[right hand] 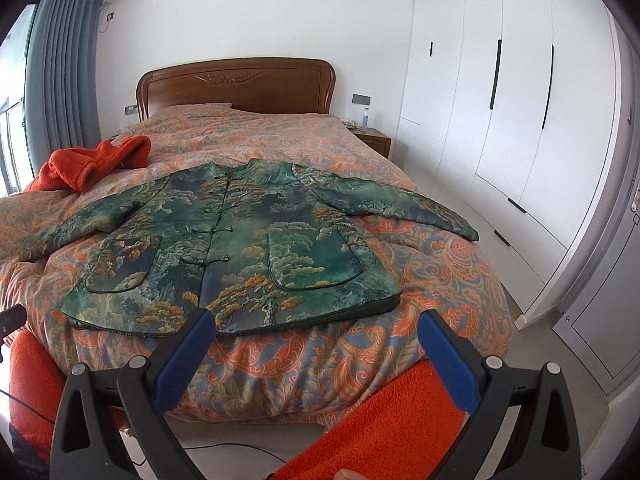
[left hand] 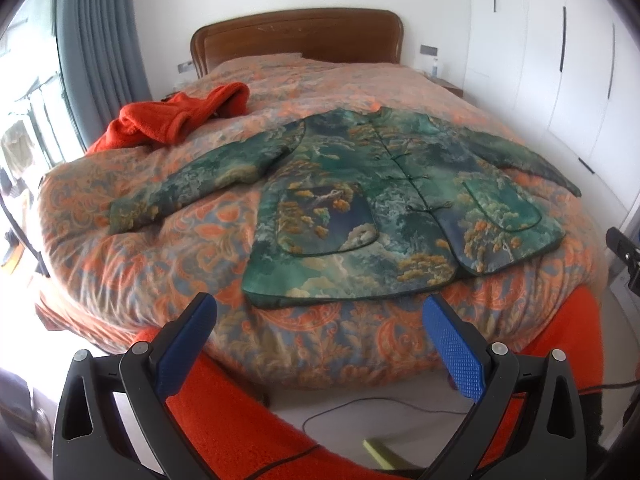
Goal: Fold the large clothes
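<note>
Green jacket lies flat; its left cuff perhaps cropped.

A: What is getting lost in the left wrist view?
B: The jacket is blurring slightly, and its far sleeve tip is nearly running into the frame's dark edge.
A: And the right wrist view?
B: The near sleeve's cuff is blending into the quilt. The bottle on the nightstand is looking too small to read.
</note>
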The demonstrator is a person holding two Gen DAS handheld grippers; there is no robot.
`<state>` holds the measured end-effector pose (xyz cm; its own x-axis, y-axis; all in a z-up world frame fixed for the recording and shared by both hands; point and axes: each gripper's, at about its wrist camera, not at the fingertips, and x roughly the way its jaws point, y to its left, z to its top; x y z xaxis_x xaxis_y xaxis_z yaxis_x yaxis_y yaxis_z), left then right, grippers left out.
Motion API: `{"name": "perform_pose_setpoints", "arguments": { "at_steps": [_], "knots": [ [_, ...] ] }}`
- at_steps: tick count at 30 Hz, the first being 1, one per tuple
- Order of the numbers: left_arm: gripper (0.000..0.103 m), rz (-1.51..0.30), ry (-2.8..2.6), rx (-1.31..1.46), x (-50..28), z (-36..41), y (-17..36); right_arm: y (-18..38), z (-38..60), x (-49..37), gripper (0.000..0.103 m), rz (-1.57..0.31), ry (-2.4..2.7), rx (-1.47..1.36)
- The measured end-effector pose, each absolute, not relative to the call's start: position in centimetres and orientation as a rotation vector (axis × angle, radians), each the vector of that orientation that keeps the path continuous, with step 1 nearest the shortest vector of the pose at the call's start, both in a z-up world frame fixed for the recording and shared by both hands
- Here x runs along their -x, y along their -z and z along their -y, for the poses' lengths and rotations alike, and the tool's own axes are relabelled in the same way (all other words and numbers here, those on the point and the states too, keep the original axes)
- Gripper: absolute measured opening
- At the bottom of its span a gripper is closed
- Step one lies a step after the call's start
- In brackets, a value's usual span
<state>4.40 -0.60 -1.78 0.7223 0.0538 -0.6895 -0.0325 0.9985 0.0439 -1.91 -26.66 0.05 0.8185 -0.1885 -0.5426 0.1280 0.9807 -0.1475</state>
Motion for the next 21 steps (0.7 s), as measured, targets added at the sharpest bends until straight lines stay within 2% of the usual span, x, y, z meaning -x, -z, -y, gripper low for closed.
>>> {"name": "perform_pose_setpoints", "arguments": {
  "at_steps": [13,21],
  "knots": [
    [0.103,-0.703,-0.049,-0.032,-5.6,-0.1,1.3,-1.5,26.9,0.4,0.103,-0.462,0.1,0.126],
    [0.103,-0.74,-0.039,-0.019,-7.8,-0.3,2.2,0.0,27.1,-2.2,0.103,-0.553,0.045,0.118]
  ]
}}
